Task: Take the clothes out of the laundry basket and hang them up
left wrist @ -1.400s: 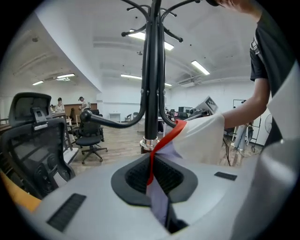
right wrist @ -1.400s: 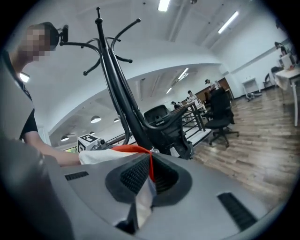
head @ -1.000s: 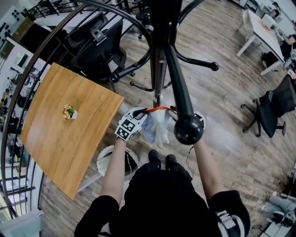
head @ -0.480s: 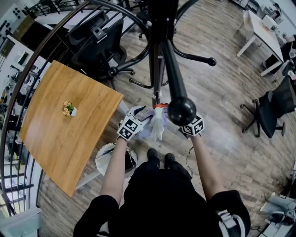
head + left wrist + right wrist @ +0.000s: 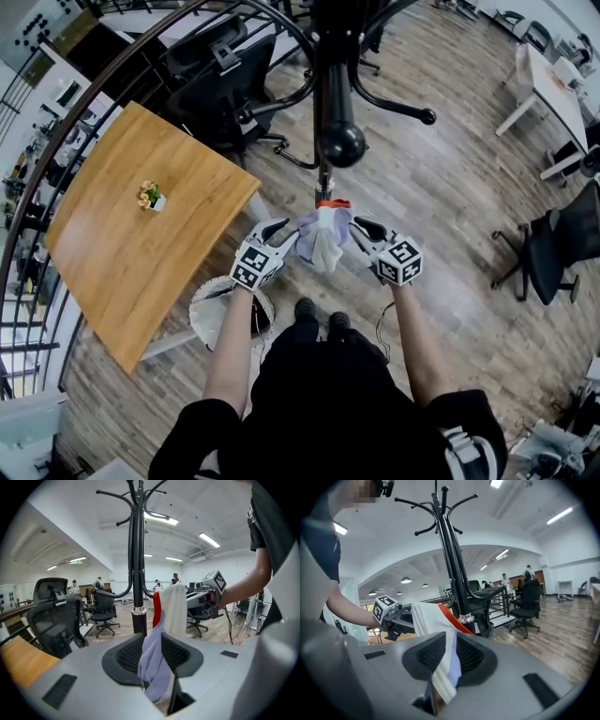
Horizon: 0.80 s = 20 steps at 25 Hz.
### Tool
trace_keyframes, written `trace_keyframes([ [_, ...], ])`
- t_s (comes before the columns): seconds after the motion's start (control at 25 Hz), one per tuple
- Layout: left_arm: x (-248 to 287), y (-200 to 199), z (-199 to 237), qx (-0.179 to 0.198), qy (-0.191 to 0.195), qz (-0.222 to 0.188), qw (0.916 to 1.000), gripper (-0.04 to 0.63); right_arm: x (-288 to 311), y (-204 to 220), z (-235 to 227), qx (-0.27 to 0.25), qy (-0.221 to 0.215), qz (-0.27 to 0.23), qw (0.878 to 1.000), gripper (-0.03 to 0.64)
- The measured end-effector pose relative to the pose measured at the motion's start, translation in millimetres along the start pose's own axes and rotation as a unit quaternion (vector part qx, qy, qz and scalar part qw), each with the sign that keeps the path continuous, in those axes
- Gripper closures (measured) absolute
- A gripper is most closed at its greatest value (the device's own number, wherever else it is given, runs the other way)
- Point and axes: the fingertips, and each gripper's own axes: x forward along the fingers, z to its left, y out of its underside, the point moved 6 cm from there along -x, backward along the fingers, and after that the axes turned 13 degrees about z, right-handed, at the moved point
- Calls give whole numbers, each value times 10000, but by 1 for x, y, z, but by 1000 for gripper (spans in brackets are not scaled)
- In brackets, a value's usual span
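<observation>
"Left tool [image 5: 152, 643] first: what sits between its pads?" asks the first observer.

"A fold of the garment [image 5: 172, 613], lavender where the pads pinch it, white and red-orange higher up," the second replies. "Those jaws have just been closing, and the cloth fills the gap between them. The right tool [image 5: 449, 644] does the same from the other side. Its jaws have also just been closing, and they nip a white-and-lavender fold that hangs down past them."

"Where is the garment, then?"

"In the air between the two tools, running from one to the other, just in front of the black coat stand [image 5: 339, 141]. The head view shows it bunched below a knobbed arm of that stand, with the red-orange edge on the far side. Whether cloth and stand touch, no view settles."

"What does the head view give that the gripper views lack?"

"The floor. A white laundry basket [image 5: 208, 314] stands near the person's feet, to the left, partly crossed by the left forearm. It is just beside the near edge of a wooden surface [image 5: 122, 272] that carries a small flower pot [image 5: 148, 197]. Neither gripper view shows the basket."

"And the reverse?"

"Each gripper view looks across at the other tool with its marker cube, and shows the stand's hooks spreading high overhead. The left gripper view also has a black office chair [image 5: 54, 616] at its left."
</observation>
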Motion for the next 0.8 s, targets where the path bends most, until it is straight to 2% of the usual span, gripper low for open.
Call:
trace_keyframes([
  [0.08, -11, -1, -8, -128, -116, -169, 9997, 505, -11, -2, 3, -114, -12, -112, 9999, 598],
  [0.24, -25, -4, -26, -330, -264, -402, 9983, 555, -27, -2, 13, -390, -72, -201, 9990, 611],
  [0.48, -37, -10, -50, -457, -450, -493, 9967, 574, -43, -6, 20, -733, -199, -236, 9968, 611],
  [0.8, -47, -12, -83, -355, -758, -356, 9959, 575, -63, -5, 32, -937, -402, -367, 9941, 611],
])
